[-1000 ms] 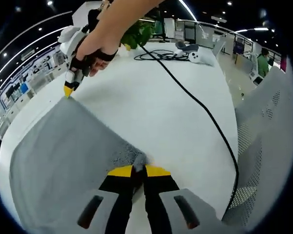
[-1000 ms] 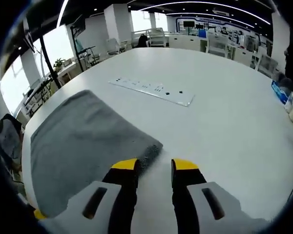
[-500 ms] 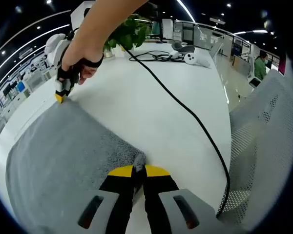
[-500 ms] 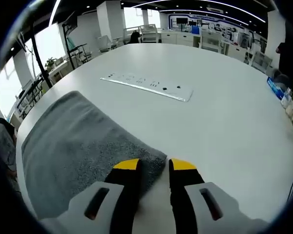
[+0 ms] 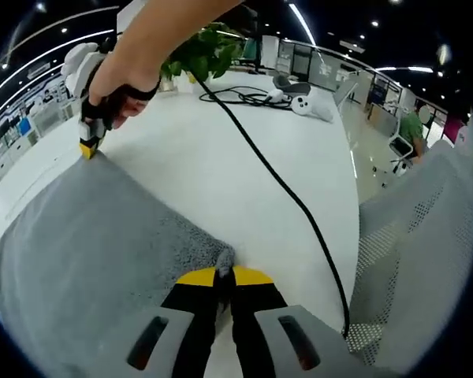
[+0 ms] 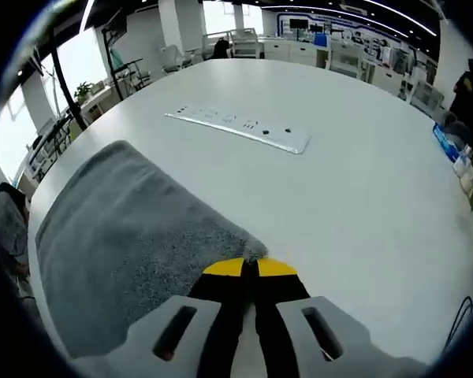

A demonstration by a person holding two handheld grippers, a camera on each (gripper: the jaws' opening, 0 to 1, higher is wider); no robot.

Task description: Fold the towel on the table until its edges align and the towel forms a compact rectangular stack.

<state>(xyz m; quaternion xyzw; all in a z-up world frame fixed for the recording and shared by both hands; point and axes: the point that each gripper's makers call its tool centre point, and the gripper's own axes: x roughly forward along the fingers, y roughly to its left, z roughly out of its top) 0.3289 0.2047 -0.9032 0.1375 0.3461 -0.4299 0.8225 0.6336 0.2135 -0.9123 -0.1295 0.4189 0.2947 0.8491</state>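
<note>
In the left gripper view the left claw (image 5: 223, 276) has its yellow-tipped jaws pressed together on a corner of the grey towel (image 5: 87, 252), a small tuft of cloth standing up between the tips. In the right gripper view the right claw (image 6: 249, 268) is likewise pinched tight on another corner of the towel (image 6: 118, 228), the cloth bunched just above its tips. From the left gripper view that same right claw (image 5: 88, 148) is seen at the far corner of the towel, held by a person's hand (image 5: 118, 87), its yellow tip touching the cloth's edge. The towel lies spread flat on the white table (image 5: 221, 150), a single open sheet with one long edge running between the two pinched corners; its opposite side lies close to the table's rim nearest the person. Beyond the pinched edge the table top is bare for a good stretch. A black cable (image 5: 284, 185) crosses the table from the far side down toward the right of the left claw, close beside the towel's corner but apart from it. Farther off lie a coil of cable, a white controller (image 5: 303, 102) and a leafy green plant (image 5: 201, 55). A perforated grey chair back (image 5: 414, 260) stands just beside the table at the right. In the right gripper view a long white power strip (image 6: 236, 130) lies well apart from the towel, with open table between them.
</note>
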